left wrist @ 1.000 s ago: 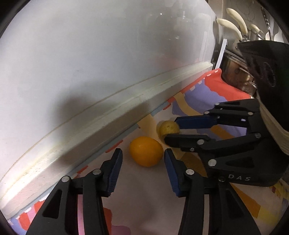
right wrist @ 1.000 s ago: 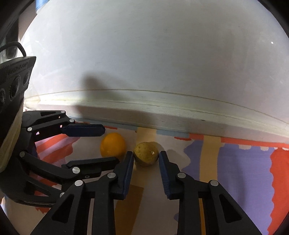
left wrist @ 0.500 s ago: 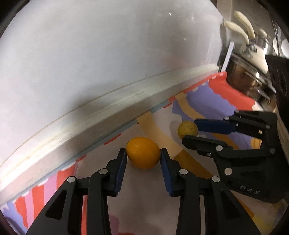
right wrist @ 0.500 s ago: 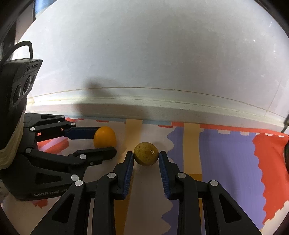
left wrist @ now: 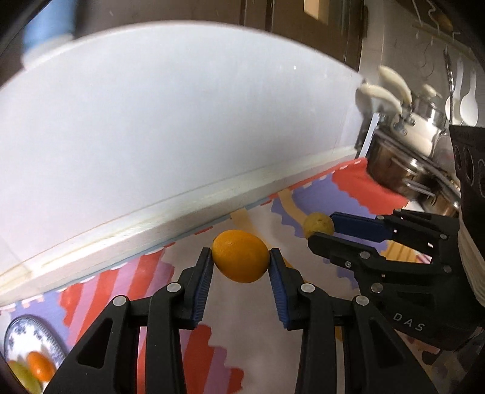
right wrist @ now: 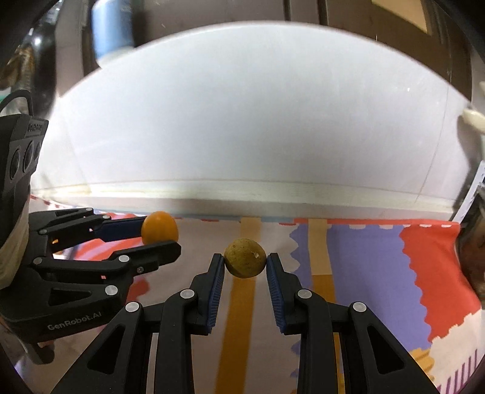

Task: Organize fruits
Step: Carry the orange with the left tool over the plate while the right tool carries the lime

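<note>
My left gripper (left wrist: 240, 257) is shut on an orange (left wrist: 240, 256) and holds it above the colourful tablecloth (left wrist: 212, 348). My right gripper (right wrist: 245, 262) is shut on a small brownish-yellow round fruit (right wrist: 245, 262), also lifted off the cloth. In the left wrist view the right gripper (left wrist: 322, 228) shows at the right with that fruit (left wrist: 316, 223). In the right wrist view the left gripper (right wrist: 160, 232) shows at the left with the orange (right wrist: 159, 228). A blue-patterned plate (left wrist: 27, 339) at the lower left holds an orange fruit (left wrist: 39, 365) and a greenish one (left wrist: 21, 374).
A white wall panel (left wrist: 182, 121) with a raised ledge (left wrist: 182, 209) runs along the far edge of the table. Steel pots with cream handles (left wrist: 409, 136) stand at the right end. A blue cylinder (right wrist: 112, 27) stands behind the panel.
Both grippers have closed on their fruits and lifted them off the cloth. Both have pulled back from the wall, so the plate and pots come into view.
</note>
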A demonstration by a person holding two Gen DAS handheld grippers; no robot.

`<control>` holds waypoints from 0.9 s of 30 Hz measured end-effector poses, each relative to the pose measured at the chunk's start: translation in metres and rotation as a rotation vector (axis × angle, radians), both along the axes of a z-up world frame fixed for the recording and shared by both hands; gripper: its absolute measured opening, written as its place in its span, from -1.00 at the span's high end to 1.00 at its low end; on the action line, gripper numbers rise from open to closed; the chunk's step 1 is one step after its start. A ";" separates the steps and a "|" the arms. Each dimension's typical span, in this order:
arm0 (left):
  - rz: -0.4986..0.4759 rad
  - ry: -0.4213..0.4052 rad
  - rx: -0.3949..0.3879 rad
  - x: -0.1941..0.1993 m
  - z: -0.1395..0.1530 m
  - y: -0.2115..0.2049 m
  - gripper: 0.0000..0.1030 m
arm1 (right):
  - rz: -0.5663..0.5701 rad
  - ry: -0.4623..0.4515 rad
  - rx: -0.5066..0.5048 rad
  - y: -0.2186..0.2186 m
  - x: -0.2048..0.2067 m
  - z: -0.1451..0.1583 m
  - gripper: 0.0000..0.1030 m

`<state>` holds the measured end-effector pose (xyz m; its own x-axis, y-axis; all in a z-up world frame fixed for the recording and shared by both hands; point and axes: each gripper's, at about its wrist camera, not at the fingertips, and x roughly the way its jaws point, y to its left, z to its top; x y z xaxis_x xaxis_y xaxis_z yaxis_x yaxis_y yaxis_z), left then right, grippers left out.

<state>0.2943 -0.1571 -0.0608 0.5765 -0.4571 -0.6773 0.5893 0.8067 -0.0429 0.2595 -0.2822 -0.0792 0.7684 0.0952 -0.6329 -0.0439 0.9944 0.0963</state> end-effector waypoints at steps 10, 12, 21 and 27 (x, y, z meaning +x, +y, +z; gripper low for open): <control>0.086 -0.075 -0.041 -0.053 0.042 0.037 0.28 | 0.018 -0.068 0.018 0.021 -0.047 0.034 0.42; 0.102 -0.076 -0.052 -0.062 0.046 0.046 0.28 | 0.023 -0.079 0.021 0.026 -0.053 0.038 0.42; 0.241 -0.136 -0.085 -0.114 0.071 0.094 0.28 | 0.088 -0.123 0.017 0.062 -0.086 0.063 0.42; 0.328 -0.163 -0.083 -0.143 0.080 0.124 0.28 | 0.147 -0.142 0.025 0.091 -0.103 0.072 0.42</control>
